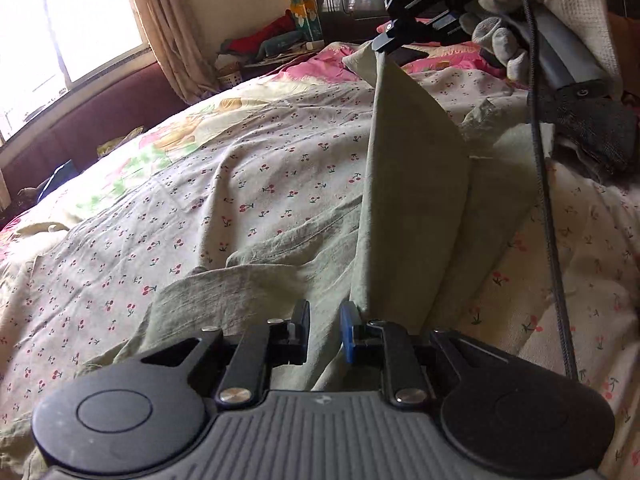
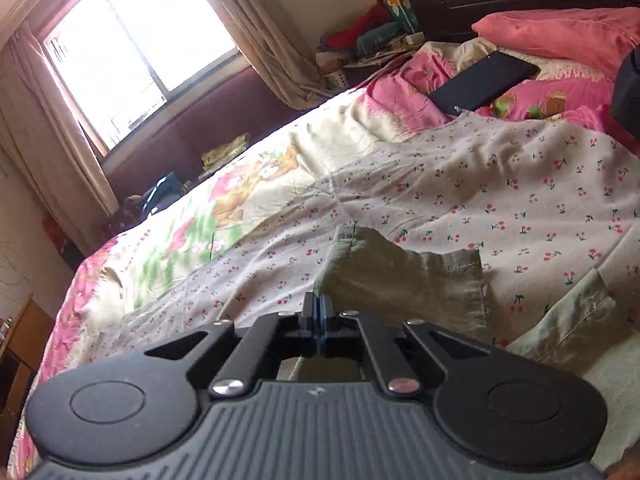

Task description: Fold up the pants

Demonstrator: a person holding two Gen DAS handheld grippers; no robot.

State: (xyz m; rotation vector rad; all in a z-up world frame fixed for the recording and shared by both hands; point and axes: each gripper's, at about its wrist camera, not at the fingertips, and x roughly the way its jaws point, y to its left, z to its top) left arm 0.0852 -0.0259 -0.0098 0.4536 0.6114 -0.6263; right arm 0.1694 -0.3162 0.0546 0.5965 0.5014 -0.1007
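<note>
Pale green pants lie on a cherry-print sheet on a bed. My right gripper, held by a gloved hand, is shut on a pant leg's hem and lifts it into a taut peak. In the right wrist view the same gripper is shut on the green fabric, with the hem drooping ahead of it. My left gripper is open low over the pants, its fingers apart with cloth between and below them.
A black flat device and pink pillow lie at the bed's head. Clutter sits by the dark headboard. Window and curtains stand at the far left. A black cable hangs at the right.
</note>
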